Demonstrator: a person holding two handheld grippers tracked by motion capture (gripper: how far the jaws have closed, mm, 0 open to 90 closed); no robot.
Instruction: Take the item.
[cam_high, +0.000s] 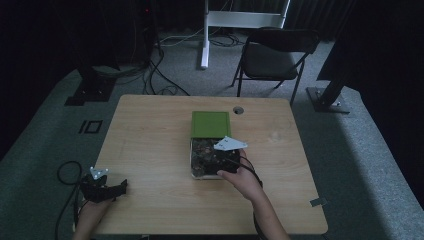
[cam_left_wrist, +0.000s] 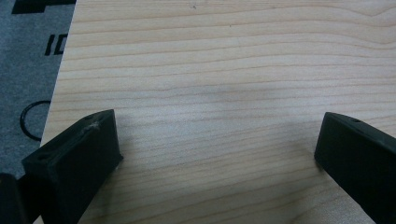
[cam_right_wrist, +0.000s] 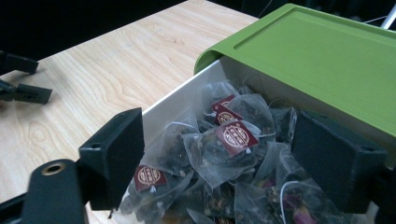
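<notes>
1. High view: box (cam_high: 206, 160) sat mid-table (cam_high: 150, 130), green lid (cam_high: 211, 123) slid back toward far edge, so front half was exposed, prob. to give access to contents. Right gripper (cam_high: 224, 159) was over the open part, grey plate on top, hand (cam_high: 243, 181) behind it coming in from the near edge. Left gripper (cam_high: 102, 189) was parked at near-left corner of table, well apart from the box – looked idle, kept out of the way.

2. Left gripper view: jaws spread wide, nothing betw. them, just bare wood below. Floor and a cable loop were past the table edge at left.

3. Right gripper view: jaws spread, one each side of the pile of tea bags (cam_right_wrist: 233, 154) in the white tray of the box; no pad pressing on any bag that I could see, so nothing pinched yet. Bags were mesh sachets w/ red tags (cam_right_wrist: 237, 136), heaped loose. Lid overhung rear of tray at upper right. Approach looked aimed at the topmost bag w/ tag up – judged as a reach-to-pick, jaws straddling it before closing.
</notes>
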